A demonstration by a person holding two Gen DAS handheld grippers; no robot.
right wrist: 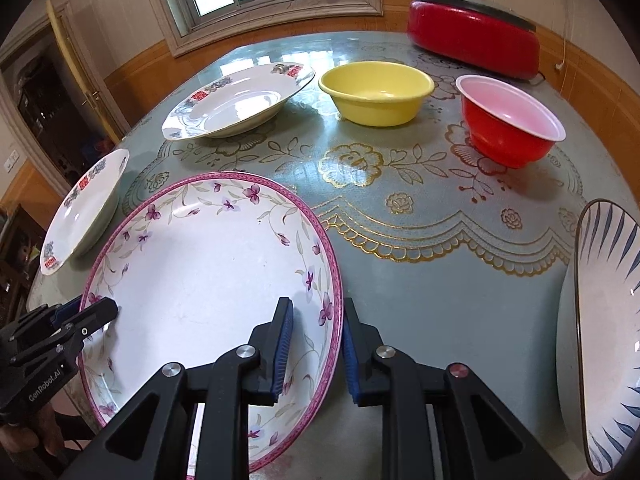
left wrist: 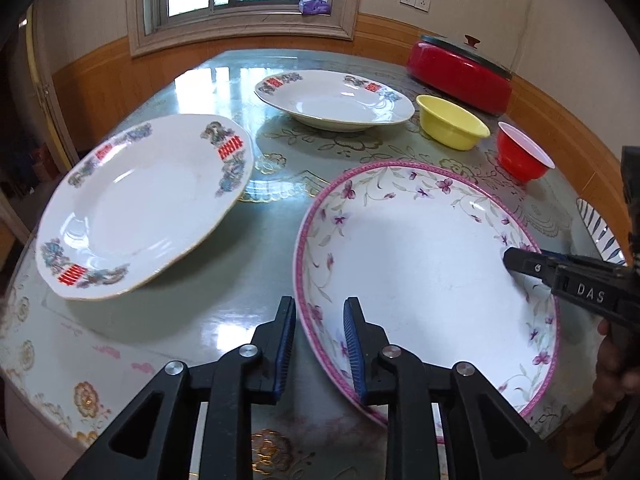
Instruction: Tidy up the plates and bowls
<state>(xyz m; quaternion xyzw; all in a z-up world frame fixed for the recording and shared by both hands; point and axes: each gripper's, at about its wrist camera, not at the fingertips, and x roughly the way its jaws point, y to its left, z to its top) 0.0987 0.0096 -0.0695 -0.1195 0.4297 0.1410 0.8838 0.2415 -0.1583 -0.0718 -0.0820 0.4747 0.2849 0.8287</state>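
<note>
Pink-rimmed plate point(left wrist: 420, 264) rim between both hand-held grippers' fingers

Three plates point(right wrist: 208, 280) point(right wrist: 228, 102) point(right wrist: 86, 210), three bowls point(right wrist: 376, 92) point(right wrist: 510, 128) point(right wrist: 608, 320), one lidded red pot point(right wrist: 474, 42).

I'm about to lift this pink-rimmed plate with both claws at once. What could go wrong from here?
1. Each claw, left and right, straddles only the thin rim of the pink-rimmed plate; if the hands rise unevenly, it could slip free.
2. The blue-striped dish sits close beside the right claw and could get knocked.
</note>
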